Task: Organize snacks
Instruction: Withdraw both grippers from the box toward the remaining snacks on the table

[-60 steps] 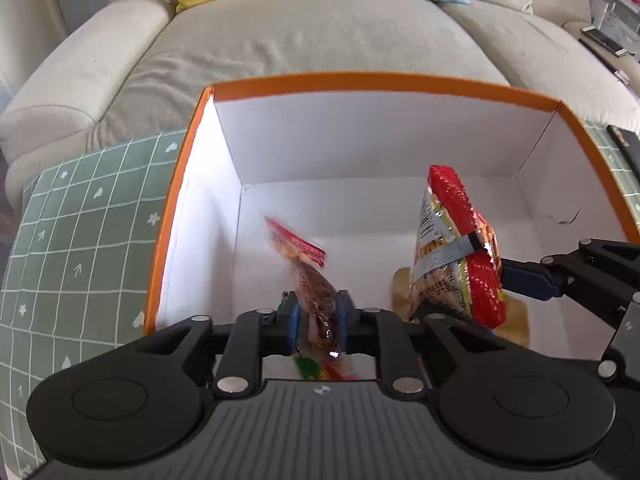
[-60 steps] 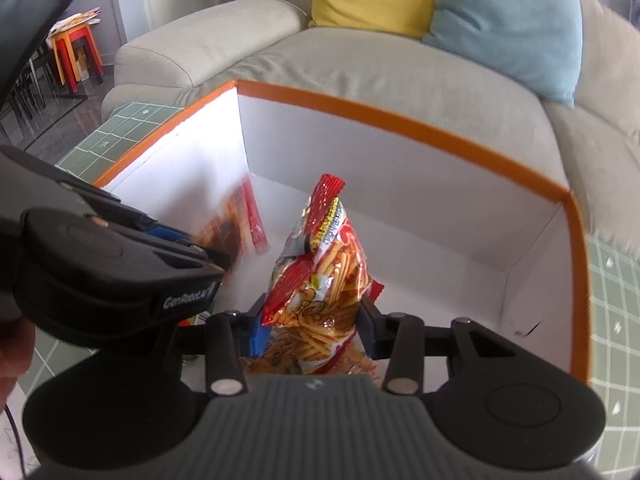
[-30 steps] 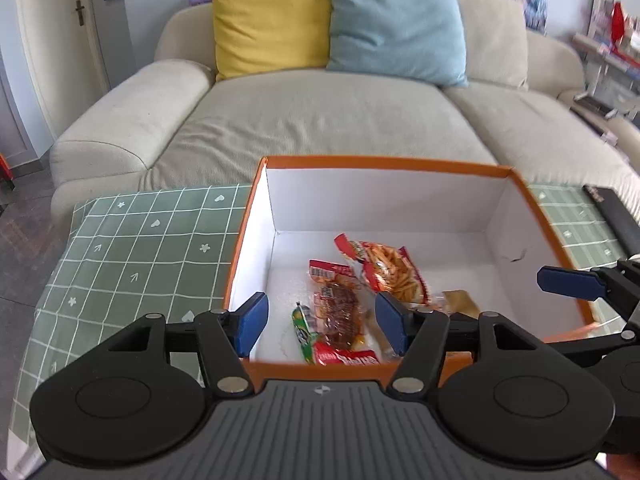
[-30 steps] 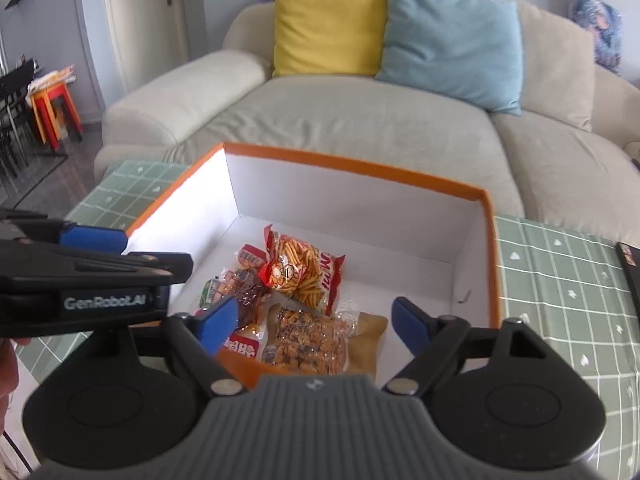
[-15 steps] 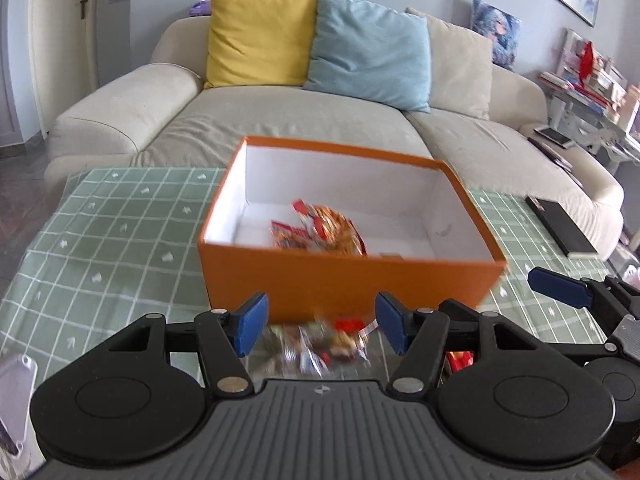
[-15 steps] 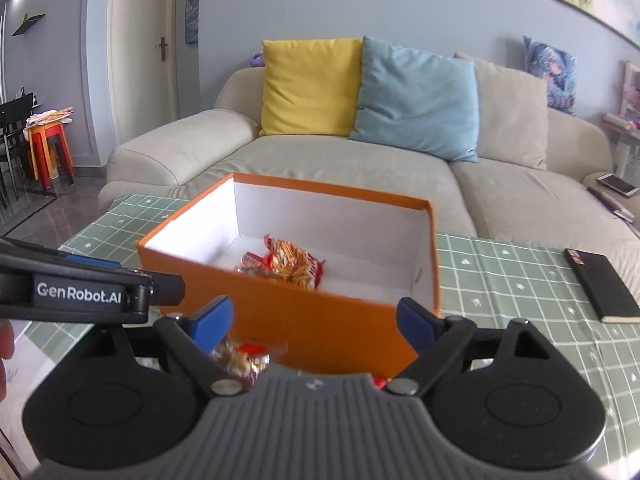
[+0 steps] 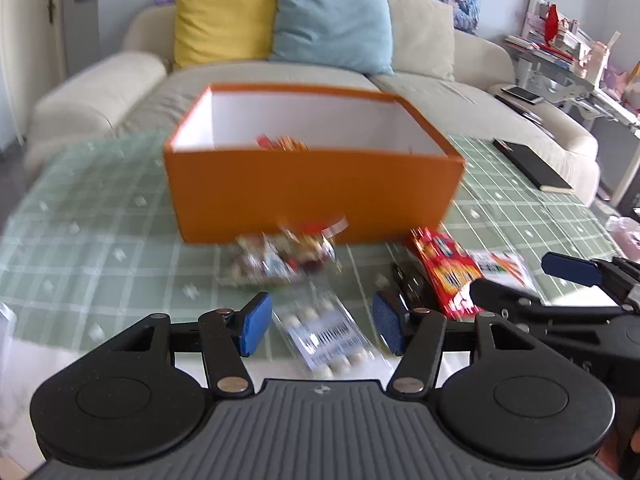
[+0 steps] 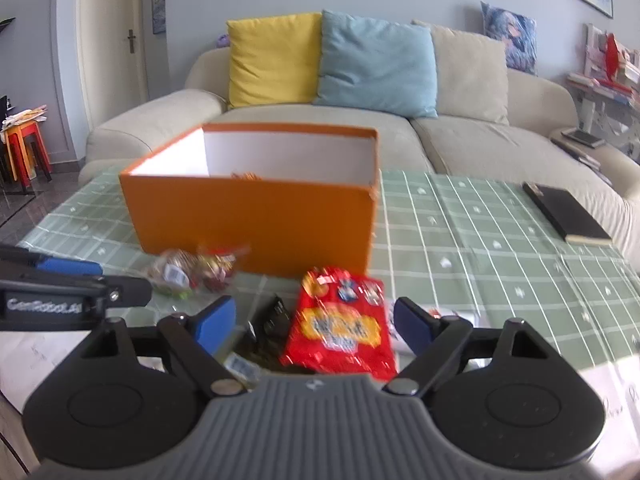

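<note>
An orange box [image 7: 312, 192] with white inside stands on the green checked tablecloth; snack tops show inside. It also shows in the right wrist view [image 8: 256, 216]. In front of it lie loose snacks: a clear candy bag [image 7: 280, 258], a clear pack with a barcode [image 7: 324, 332], a dark packet [image 7: 410, 284] and a red packet [image 7: 448, 268]. My left gripper [image 7: 320, 326] is open and empty, low over the barcode pack. My right gripper [image 8: 312, 322] is open and empty, with the red packet [image 8: 340, 328] between its fingers' line.
A black notebook [image 8: 566, 212] lies on the cloth to the right. A beige sofa [image 8: 320, 128] with yellow and blue cushions stands behind the table. The table's near edge is just below both grippers. Red stools [image 8: 24, 152] stand far left.
Both grippers let go of their snacks into the box, opened, and pulled back and down to the near side of the box, over the loose snacks.
</note>
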A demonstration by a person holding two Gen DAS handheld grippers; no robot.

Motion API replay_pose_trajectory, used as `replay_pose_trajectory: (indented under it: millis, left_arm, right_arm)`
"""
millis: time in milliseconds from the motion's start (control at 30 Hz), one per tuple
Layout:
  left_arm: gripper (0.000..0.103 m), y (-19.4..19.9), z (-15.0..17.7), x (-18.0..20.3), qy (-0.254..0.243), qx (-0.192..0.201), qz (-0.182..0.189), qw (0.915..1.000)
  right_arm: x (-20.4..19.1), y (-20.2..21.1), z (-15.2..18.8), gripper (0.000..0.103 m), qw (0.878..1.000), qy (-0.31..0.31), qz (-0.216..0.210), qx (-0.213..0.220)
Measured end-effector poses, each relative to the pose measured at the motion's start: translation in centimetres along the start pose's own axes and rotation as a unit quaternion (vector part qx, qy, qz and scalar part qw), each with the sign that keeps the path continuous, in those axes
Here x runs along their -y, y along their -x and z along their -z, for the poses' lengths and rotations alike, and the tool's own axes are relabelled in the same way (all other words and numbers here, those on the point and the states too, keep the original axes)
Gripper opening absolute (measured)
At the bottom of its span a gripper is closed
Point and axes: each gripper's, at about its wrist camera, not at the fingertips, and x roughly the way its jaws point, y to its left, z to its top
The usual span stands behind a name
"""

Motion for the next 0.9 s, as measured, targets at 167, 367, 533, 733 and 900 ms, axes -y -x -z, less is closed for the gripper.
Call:
replay_pose_trajectory:
  millis: [167,367,533,733,900]
  left_arm:
    - [0.069,-1.4,1.3,0.2,0.010,-0.026,0.013,0.9995]
    - [0.072,-2.9,1.8,-1.5,0.065,-0.051,0.009,0.9965]
    - [0.079,-4.4,1.5,-2.3,0.107,-0.063,-0.011,0.9922]
    - [0.083,-6.3,0.7,-2.0,0.142,-0.086,-0.022,0.9858]
    - [0.087,-7.4,0.2,-1.2,0.140,-0.101,-0.023,0.9847]
  right_arm:
    - [0.4,-0.8,2.2,0.083,0.999,0.025,0.015,-0.017]
    - [-0.2,-2.0,2.5,0.083,0.999,0.040,0.008,-0.028]
    - [0.2,-3.4,1.8,0.083,0.999,0.005,0.008,-0.041]
    - [0.6,-5.5,0.9,0.084,0.998,-0.018,0.015,-0.054]
    - [1.8,-6.9,0.2,0.086,0.996,-0.063,0.015,-0.063]
